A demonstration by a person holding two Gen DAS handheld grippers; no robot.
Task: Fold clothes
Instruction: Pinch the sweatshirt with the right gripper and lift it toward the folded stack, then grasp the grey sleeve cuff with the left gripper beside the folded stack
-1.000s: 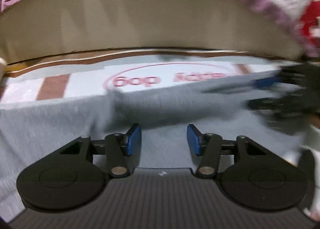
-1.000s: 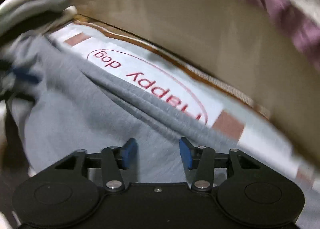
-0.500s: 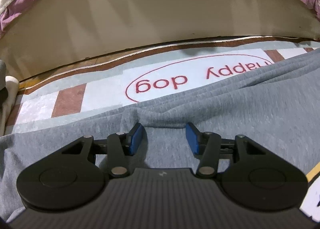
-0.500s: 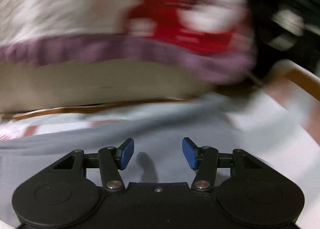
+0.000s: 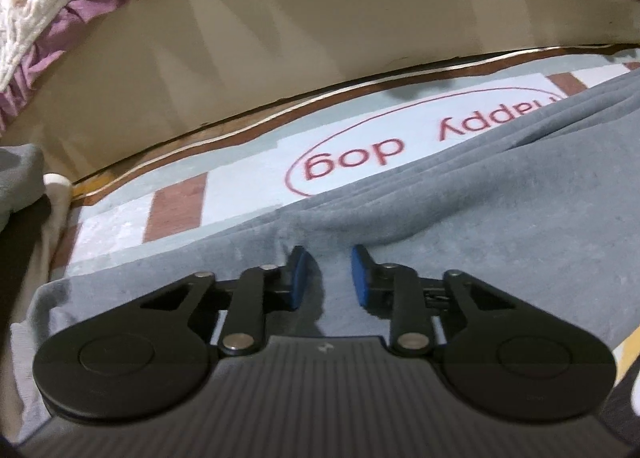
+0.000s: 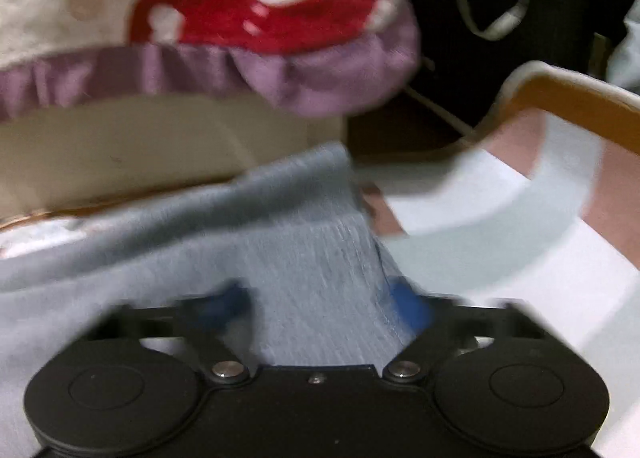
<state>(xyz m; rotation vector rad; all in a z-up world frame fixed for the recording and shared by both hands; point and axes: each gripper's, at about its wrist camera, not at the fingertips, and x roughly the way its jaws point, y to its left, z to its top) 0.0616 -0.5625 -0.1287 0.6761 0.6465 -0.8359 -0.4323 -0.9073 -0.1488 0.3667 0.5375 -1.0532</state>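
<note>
A grey garment [image 5: 500,226] lies spread on a printed mat, with long creases running toward the right. My left gripper [image 5: 328,278] hovers low over it, just short of a raised fold [image 5: 320,222]. Its blue pads [image 5: 298,278] stand a narrow gap apart, with only flat cloth showing between them. The right wrist view is blurred by motion. There my right gripper [image 6: 318,304] is open wide, and a ribbed end of the grey garment [image 6: 312,258] runs between its fingers [image 6: 408,306] toward the camera.
The mat [image 5: 240,194] carries a red "happy dog" print and brown blocks. Behind it rises a beige bed base [image 5: 320,38] under a quilt with a purple frill [image 6: 280,74] and a red patch. Folded clothes [image 5: 16,174] sit at far left. The mat's brown edge [image 6: 580,98] curls up at right.
My left gripper's jaws have narrowed over the garment. My right gripper's jaws have spread wider, and the garment's ribbed end now lies between them.
</note>
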